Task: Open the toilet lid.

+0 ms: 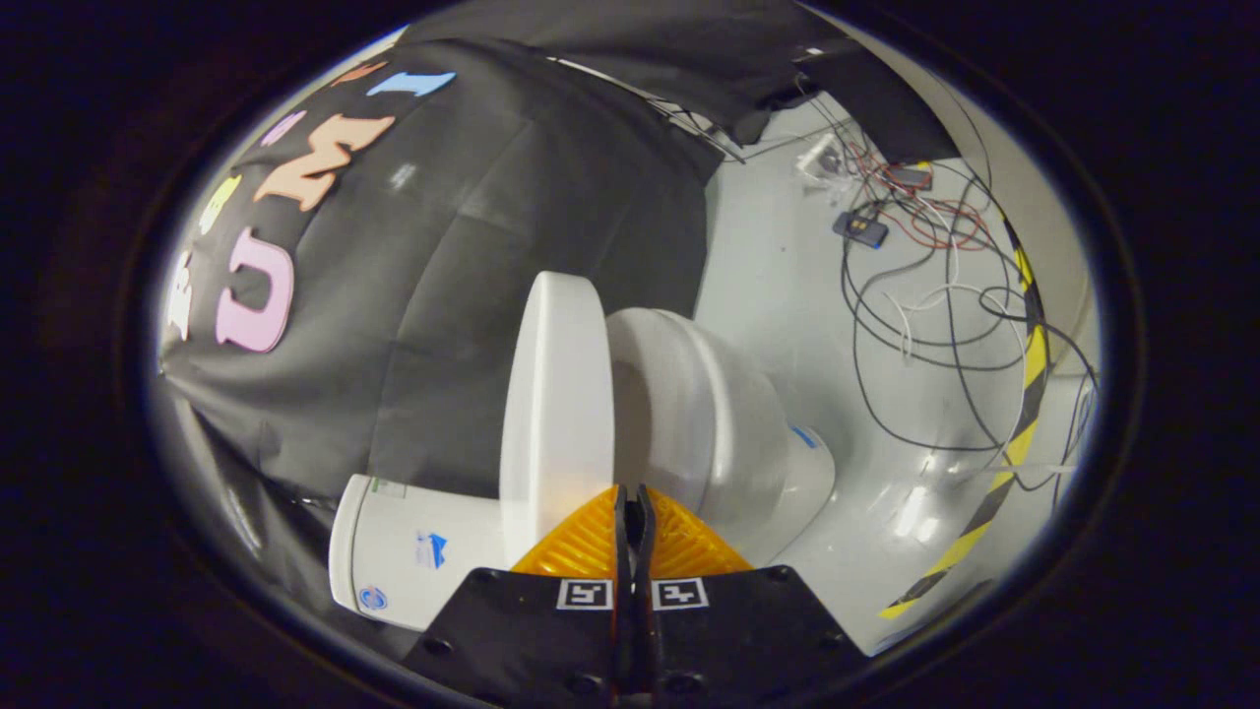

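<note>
Gripper (631, 507) fingers pressed together, holding nothing; toilet lid (557, 414) raised off the bowl (709, 414) just ahead at 12 o'clock, tank (413, 551) at 9 o'clock, cables (925, 295) at 2 o'clock

Tangled cables (925, 325) and striped hazard tape (1024, 394) lie on the grey floor (778, 276).
</note>
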`<action>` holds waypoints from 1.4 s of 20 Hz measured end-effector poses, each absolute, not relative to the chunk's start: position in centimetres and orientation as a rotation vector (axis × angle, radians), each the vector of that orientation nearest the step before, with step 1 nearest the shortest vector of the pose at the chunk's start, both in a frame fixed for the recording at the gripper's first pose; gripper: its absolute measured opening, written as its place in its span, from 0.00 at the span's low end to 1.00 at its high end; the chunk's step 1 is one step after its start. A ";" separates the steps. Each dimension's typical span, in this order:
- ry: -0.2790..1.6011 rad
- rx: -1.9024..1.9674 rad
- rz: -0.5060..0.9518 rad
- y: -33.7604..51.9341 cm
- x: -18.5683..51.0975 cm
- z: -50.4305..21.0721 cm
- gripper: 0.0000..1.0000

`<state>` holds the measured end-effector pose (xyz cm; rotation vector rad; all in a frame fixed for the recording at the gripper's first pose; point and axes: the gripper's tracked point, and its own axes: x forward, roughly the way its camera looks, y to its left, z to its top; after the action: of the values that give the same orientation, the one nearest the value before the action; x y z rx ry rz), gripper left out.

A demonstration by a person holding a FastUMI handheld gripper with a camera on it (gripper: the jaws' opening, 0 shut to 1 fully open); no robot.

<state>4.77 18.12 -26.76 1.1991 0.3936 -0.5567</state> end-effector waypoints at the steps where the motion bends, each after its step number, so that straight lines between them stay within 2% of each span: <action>1: 0.407 1.173 -0.556 18.4 4.7 -26.3 0.00; 7: 0.423 1.121 -0.590 19.0 4.8 -24.3 0.00; 17: 0.357 0.918 -0.519 21.2 6.8 -16.9 0.00; 28: 0.345 0.780 -0.502 23.4 7.8 -13.6 0.01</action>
<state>7.79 23.43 -13.57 0.7803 0.3452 -0.5023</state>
